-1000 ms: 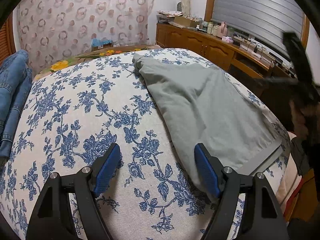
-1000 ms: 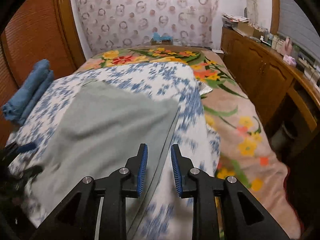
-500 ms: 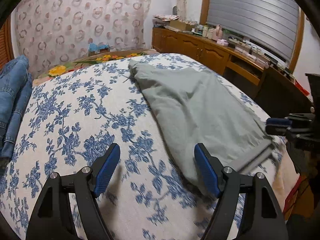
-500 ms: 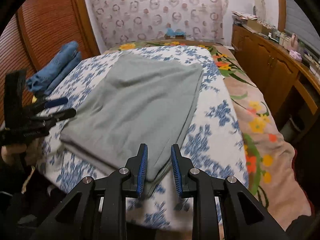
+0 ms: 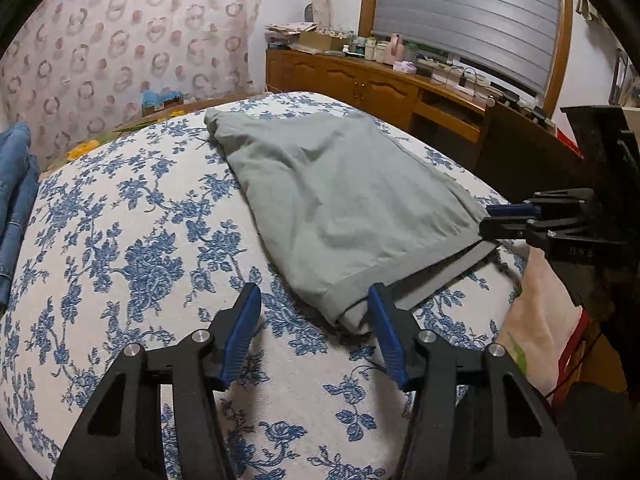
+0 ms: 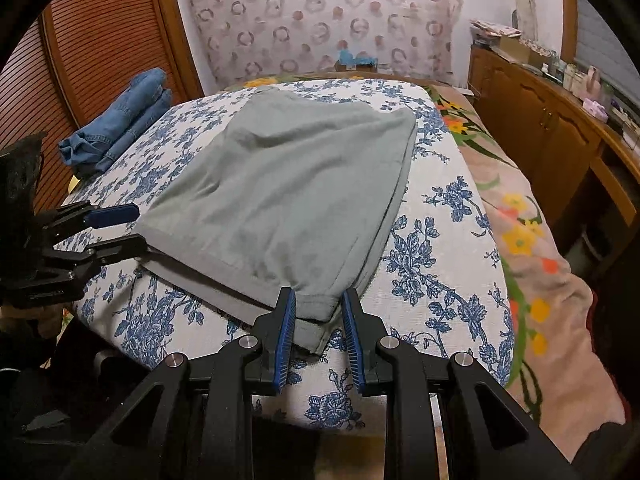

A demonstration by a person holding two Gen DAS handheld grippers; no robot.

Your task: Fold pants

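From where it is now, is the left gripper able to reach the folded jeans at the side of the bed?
Probably yes, though not at once. The left gripper is open at the grey pants, and only bare bedspread lies between it and the jeans.

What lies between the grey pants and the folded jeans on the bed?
Only the bare blue-flowered bedcover lies between the grey pants and the folded jeans; the right wrist view shows this best.

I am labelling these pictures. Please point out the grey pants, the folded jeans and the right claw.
grey pants [image 6: 280, 192]: right wrist view, middle of the top layer.
folded jeans [image 6: 120, 124]: right wrist view, middle of the stack.
right claw [image 6: 318, 332]: right wrist view, midway between its fingertips.
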